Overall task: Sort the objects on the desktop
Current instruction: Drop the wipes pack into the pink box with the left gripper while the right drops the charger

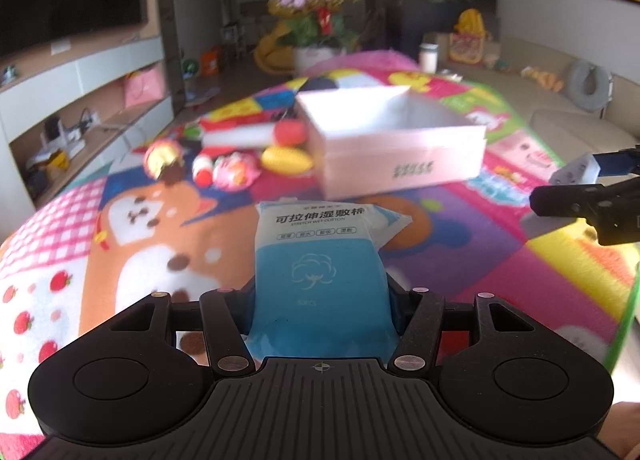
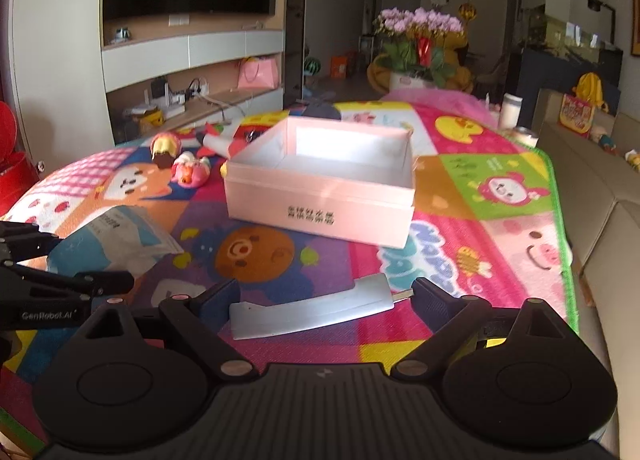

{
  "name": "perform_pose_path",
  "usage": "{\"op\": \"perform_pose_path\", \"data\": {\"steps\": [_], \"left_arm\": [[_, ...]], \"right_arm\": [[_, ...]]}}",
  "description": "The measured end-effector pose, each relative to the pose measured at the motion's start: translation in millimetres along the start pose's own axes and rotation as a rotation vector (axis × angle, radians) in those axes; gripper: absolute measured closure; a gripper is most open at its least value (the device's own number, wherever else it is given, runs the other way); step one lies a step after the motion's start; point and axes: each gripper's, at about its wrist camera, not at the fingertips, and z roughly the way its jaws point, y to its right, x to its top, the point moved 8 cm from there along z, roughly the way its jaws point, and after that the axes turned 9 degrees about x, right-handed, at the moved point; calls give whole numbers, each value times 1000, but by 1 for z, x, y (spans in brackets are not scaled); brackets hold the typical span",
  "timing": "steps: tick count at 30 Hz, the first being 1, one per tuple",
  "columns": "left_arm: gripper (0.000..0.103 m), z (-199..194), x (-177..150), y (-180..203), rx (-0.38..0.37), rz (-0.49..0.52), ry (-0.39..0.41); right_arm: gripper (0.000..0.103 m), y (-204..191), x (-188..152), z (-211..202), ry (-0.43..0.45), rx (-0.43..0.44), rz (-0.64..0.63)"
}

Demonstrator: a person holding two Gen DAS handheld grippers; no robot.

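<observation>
Bright cartoon-print cloth (image 2: 500,164) covers your table, with an open pink box (image 2: 320,196) at its middle. Left of the box lie small toys (image 2: 188,172). Nearer you than the box, on its left, your left gripper (image 1: 322,300) clenches a blue pack of cotton pads (image 1: 320,260). In front of the box, your right gripper (image 2: 326,296) stands spread around a grey knife-shaped toy (image 2: 312,308), fingers clear of it.
</observation>
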Motion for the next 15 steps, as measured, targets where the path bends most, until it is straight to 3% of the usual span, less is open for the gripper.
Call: {"op": "perform_pose_path", "data": {"steps": [5,12,15], "left_arm": [[42,-4,43,9,-45,-18,72],[40,24,163,31,-110,-13,270],[14,51,204,29,-119,-72,297]], "right_arm": [[11,16,28,-25,103,-51,-4],[11,47,87,-41,252,-137,-3],[11,58,116,-36,295,-172,-14]]}}
